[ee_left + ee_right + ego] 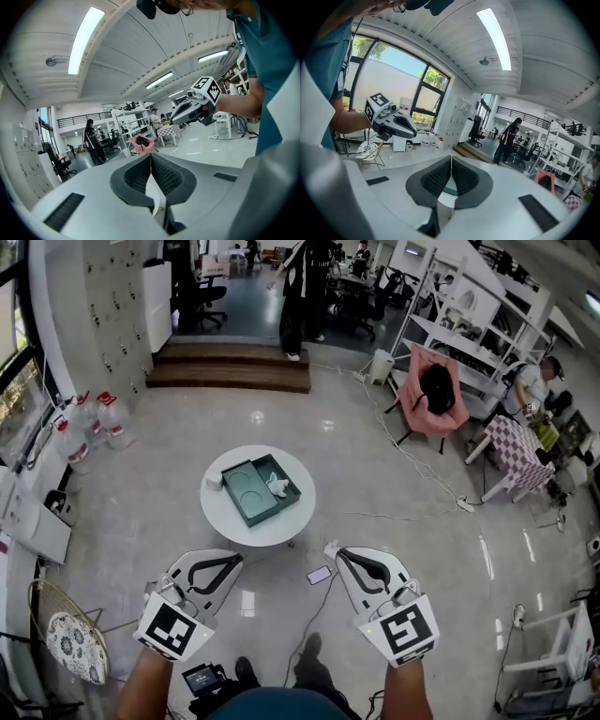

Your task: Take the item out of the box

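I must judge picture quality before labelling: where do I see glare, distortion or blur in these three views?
Head view: sharp, lamp reflections glare on the floor, edges bend outward. Left gripper view: strong fisheye, black corners, ceiling lamp blown out. Right gripper view: same fisheye, daylight enters by the window.

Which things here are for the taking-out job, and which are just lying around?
For the job: green box, white item inside it, round white table under it, left gripper and right gripper, both shut and empty.

Just lying about: water bottles, pink chair, phone on the floor, checkered table, wicker chair.
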Demonstrator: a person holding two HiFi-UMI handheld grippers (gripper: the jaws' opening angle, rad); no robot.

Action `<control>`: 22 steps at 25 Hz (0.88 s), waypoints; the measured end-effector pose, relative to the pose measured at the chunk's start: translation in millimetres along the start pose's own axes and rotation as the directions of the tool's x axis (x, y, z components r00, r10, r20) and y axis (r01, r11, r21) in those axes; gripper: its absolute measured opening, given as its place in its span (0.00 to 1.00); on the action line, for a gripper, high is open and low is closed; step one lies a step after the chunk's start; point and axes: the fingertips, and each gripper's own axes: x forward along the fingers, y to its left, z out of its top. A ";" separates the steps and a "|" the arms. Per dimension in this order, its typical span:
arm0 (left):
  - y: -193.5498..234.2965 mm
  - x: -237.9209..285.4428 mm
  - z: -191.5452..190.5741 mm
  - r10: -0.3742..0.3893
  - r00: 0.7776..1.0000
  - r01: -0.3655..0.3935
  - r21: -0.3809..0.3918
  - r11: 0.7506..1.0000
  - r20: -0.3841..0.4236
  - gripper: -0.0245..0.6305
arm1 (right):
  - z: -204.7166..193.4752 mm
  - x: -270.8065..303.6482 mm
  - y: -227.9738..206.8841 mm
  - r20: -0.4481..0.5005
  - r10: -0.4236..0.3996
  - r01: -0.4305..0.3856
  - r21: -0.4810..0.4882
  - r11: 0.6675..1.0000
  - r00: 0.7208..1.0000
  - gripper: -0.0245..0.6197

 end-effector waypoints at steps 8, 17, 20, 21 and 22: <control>-2.2 63.2 -1.2 0.109 0.990 -0.112 -0.037 0.993 -0.091 0.07 | -28.5 26.2 -62.7 0.057 0.143 -0.141 -0.033 0.989 0.988 0.10; -11.5 166.4 17.2 0.187 0.968 -0.197 -0.047 0.979 -0.166 0.07 | -73.3 34.8 -159.5 0.105 0.241 -0.240 -0.022 0.970 0.965 0.10; -14.4 190.5 25.8 0.212 0.959 -0.223 -0.035 0.974 -0.190 0.07 | -84.6 32.9 -182.7 0.127 0.270 -0.268 -0.032 0.963 0.955 0.10; -15.8 197.1 28.6 0.220 0.955 -0.230 -0.031 0.973 -0.199 0.07 | -87.4 32.2 -189.7 0.136 0.279 -0.276 -0.042 0.960 0.951 0.10; -17.8 203.5 31.4 0.226 0.952 -0.236 -0.027 0.971 -0.206 0.07 | -90.1 30.9 -196.2 0.145 0.287 -0.283 -0.047 0.958 0.947 0.10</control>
